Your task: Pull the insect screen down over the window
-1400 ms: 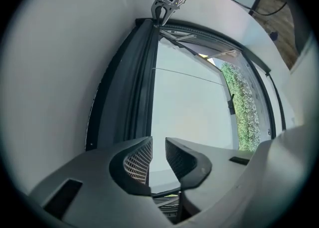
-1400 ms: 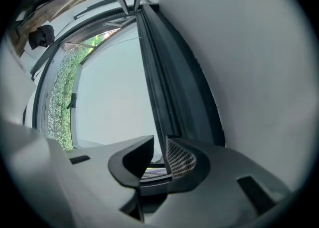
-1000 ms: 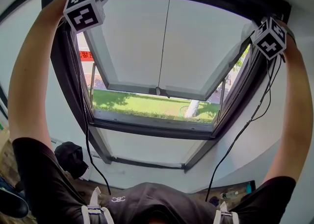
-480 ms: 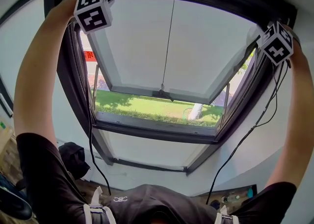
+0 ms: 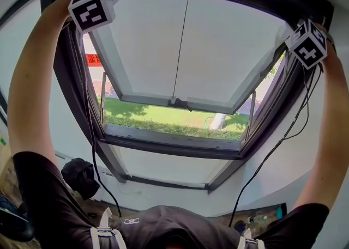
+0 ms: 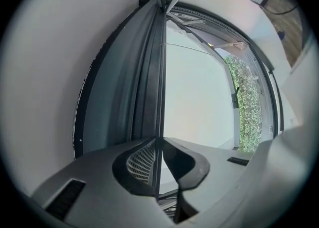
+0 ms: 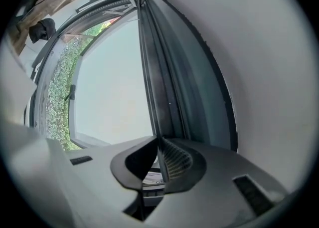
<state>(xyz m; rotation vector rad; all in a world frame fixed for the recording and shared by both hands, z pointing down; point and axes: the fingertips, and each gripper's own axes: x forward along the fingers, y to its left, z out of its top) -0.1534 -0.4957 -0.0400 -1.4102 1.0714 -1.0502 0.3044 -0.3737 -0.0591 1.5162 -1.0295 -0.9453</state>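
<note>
Colours and patterns at the window.
Window frame [image 5: 82, 133] black; insect screen bar [image 6: 160, 72] dark grey; sash [image 5: 142, 99] pale grey-white; grass [image 5: 163, 118] green; sign [image 5: 94, 60] red. Left claw [image 6: 158, 169] and right claw [image 7: 158, 164] matt grey, pads [image 6: 139, 159] grid-ribbed; marker cubes [image 5: 90, 9] white with black squares; sleeves [image 5: 43, 199] black.

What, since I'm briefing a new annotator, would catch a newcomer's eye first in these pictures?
A person's left arm and right arm reach up to the top corners of a dark-framed window, whose pale sash is tilted open over sunlit grass. Black-and-white marker cubes stand out at both corners. The left tongs and right tongs have just been closing and pinch the thin dark screen bar along the window's top.
</note>
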